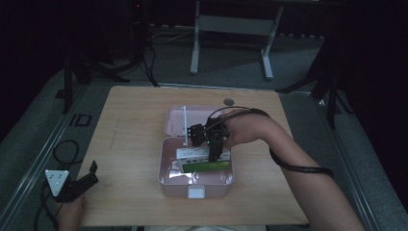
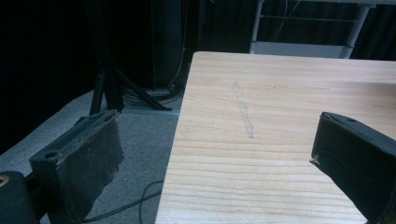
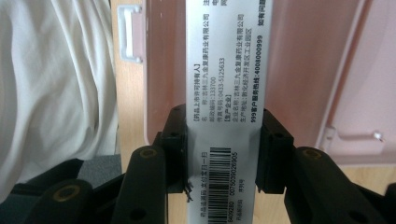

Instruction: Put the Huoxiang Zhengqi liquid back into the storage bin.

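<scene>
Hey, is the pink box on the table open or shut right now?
Open. The pink box has its lid flat on the table behind it, and the right tool holds a white carton over its inside.

Room is sitting dim, walls showing near black. Light wooden counter [image 1: 134, 144] with a faint grey streak [image 2: 243, 112] is standing on a grey carpeted floor [image 1: 29, 144]. White metal frame table [image 1: 231, 29] is standing behind it. Black tripod legs [image 1: 77, 72] are flanking the far left corner, black cables [image 1: 149, 62] trailing on the floor. Light is falling mostly on the counter top.
</scene>
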Available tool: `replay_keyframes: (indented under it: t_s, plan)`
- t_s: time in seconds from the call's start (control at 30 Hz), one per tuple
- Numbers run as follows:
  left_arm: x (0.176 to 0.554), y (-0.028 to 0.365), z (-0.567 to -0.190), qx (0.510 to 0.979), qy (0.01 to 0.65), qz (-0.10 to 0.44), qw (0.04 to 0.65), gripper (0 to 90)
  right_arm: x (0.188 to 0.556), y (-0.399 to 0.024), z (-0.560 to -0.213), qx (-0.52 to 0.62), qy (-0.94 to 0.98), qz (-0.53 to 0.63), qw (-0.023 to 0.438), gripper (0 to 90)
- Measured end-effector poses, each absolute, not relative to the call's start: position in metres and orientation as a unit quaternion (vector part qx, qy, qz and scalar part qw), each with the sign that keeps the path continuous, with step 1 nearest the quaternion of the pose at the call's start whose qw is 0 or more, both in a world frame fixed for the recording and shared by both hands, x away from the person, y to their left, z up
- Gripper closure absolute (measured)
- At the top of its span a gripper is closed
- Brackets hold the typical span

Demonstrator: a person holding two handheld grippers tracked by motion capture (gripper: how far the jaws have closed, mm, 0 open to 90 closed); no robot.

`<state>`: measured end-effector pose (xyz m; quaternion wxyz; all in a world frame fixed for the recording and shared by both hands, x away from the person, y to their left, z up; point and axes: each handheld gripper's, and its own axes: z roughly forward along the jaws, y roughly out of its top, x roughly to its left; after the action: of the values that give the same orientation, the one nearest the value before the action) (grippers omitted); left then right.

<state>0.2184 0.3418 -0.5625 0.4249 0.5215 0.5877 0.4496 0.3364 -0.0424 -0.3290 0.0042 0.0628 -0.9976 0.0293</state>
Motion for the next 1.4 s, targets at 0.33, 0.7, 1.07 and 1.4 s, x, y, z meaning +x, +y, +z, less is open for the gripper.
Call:
replay_keyframes:
  t_s: [0.33,0.7,1.07,1.4]
  plan:
    - [0.218,0.341,-0.563,0.522,0.587,0.450,0.425,2.1,0.337,-0.035,-0.360,0.062,-0.997,0.028,0.027,62.0]
    - [0.219,0.341,-0.563,0.522,0.586,0.451,0.425,2.1,0.339,-0.037,-0.400,0.054,-0.997,0.026,0.038,62.0]
    - [0.219,0.341,-0.563,0.523,0.587,0.450,0.424,2.1,0.342,-0.048,-0.432,0.050,-0.997,0.027,0.052,62.0]
    - [0.219,0.341,-0.563,0.521,0.588,0.451,0.424,2.2,0.343,-0.056,-0.449,0.038,-0.998,0.022,0.052,61.8]
